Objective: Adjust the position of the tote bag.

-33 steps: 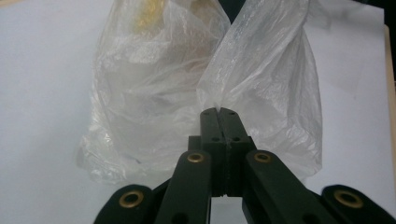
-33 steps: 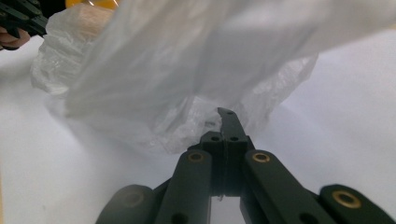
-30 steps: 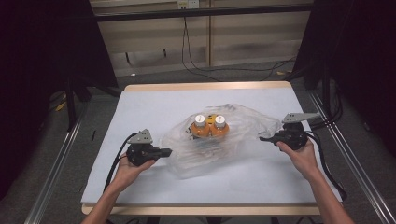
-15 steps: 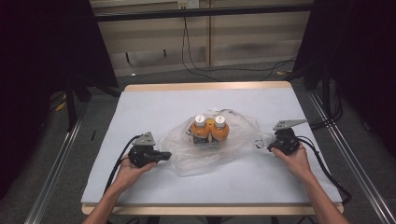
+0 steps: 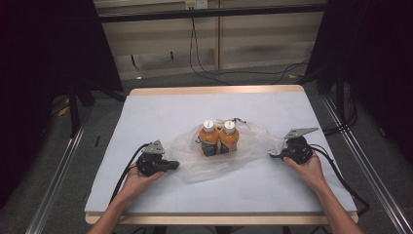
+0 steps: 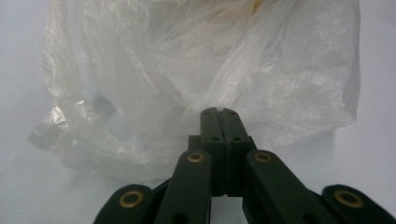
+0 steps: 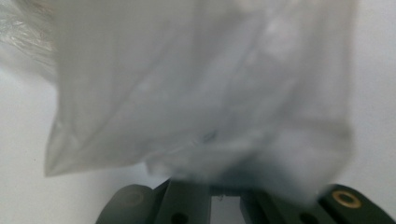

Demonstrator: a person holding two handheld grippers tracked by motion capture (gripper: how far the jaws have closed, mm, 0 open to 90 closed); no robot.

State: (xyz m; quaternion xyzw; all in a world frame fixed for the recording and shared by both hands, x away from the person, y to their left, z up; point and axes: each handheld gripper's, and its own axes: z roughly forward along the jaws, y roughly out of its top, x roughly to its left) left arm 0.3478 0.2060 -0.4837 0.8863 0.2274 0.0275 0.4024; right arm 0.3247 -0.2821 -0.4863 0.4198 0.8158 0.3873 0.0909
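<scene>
Standing upright side by side, two orange-filled bottles with white caps (image 5: 218, 138) sit inside a crumpled clear plastic bag (image 5: 248, 146) near the middle of the pale grey tabletop (image 5: 160, 109). The bag spreads flat around the bottles, probably so its edges can be gathered up around them. Left of the bottles, the left claw (image 6: 218, 113) is clenched on a fold of the bag's film, jaws pressed together, pinning that side. Right of the bottles, the right claw (image 5: 274, 154) meets the bag's far edge; blurred film drapes over its jaws, so I cannot tell whether it grips.
</scene>
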